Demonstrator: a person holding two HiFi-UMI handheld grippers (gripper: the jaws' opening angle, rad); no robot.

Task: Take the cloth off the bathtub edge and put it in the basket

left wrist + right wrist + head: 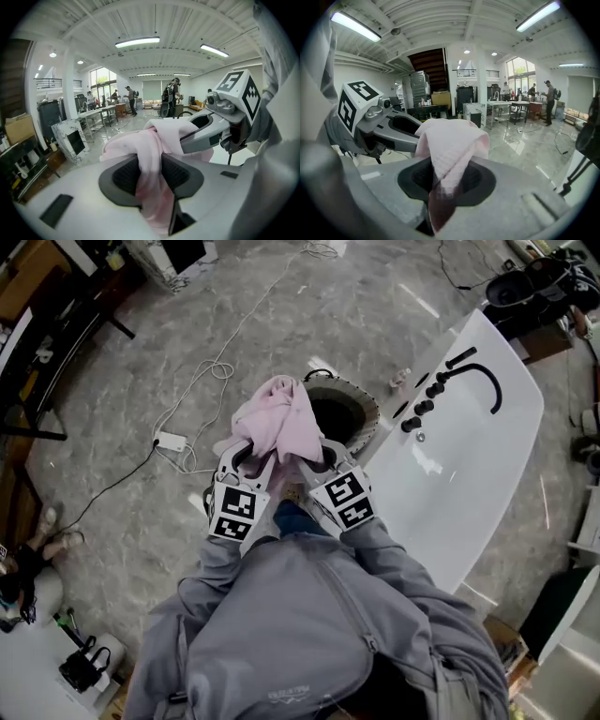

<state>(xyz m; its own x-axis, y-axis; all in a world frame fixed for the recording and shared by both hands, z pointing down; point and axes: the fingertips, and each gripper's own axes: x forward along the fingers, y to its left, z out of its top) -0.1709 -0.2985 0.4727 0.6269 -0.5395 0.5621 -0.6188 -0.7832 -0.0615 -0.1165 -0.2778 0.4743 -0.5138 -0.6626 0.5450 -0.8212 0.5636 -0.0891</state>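
Left tool (246, 456), right tool (317, 454), one cloth (281, 413)

In the head view I can't see either gripper's tips: the cloth (279, 416) bunches over both. It also covers the near-left part of the basket (364, 411), so only part of the rim and the dark opening show. The tub (487, 437) disappears at its near end behind the person's sleeve (412, 587).

In the left gripper view, the cloth fills the gap of the left gripper (150, 172), hiding the pad faces pressed against it. Its lower end drops into the slot, out of sight. The right gripper (449, 178) shows the same, with the cloth's tail lost in shadow. The people (131, 99) far back are too small for me to tell what they're doing.
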